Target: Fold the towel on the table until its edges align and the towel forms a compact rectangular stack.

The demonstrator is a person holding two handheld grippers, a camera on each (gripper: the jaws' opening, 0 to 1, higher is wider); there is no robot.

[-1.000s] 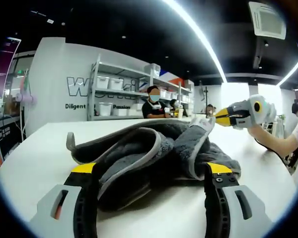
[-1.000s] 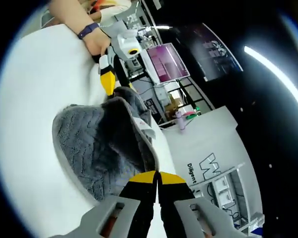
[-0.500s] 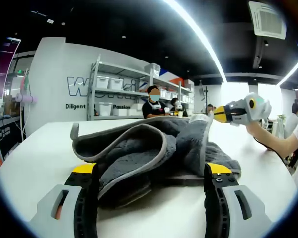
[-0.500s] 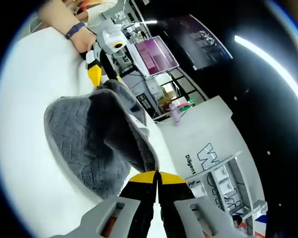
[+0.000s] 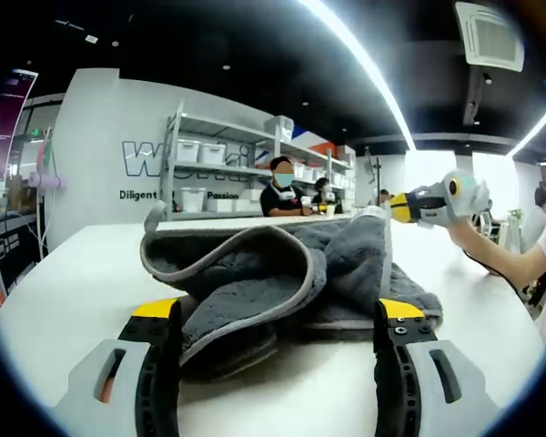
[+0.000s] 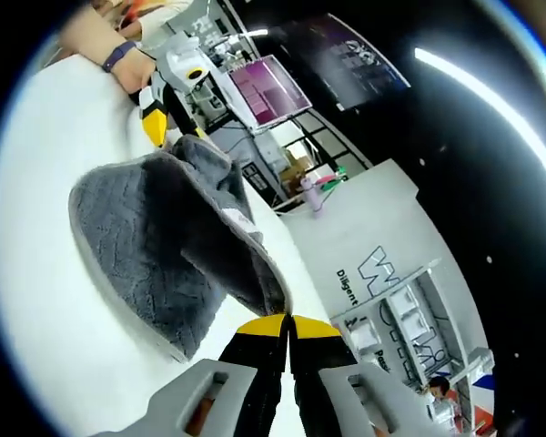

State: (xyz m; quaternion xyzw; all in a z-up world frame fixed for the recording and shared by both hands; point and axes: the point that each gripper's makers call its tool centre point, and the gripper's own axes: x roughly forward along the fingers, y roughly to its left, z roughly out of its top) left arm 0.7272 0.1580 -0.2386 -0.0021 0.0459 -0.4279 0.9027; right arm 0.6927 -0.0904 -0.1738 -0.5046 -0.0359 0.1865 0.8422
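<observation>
A grey towel [image 5: 282,264] lies rumpled on the white table [image 5: 64,273], one edge raised in a loop. My left gripper [image 5: 278,309] rests low on the table, open, with the towel's near folds between its wide jaws. At the right of the left gripper view, my right gripper [image 5: 402,208] holds up a corner of the towel. In the right gripper view, my right gripper [image 6: 289,326] is shut on the towel's pale hem, and the towel [image 6: 155,246] hangs from it down to the table [image 6: 36,164]. The left gripper [image 6: 155,123] sits at the towel's far end, held by a hand.
Metal shelves with white bins [image 5: 214,173] stand behind the table by a lettered wall. People [image 5: 280,187] stand at the far side. A person's arm [image 5: 510,259] reaches in from the right. A purple screen [image 6: 266,84] stands beyond the table.
My right gripper has lifted its towel corner higher and drawn it further right, so the raised fold stands taller. My left gripper has stayed put, open.
</observation>
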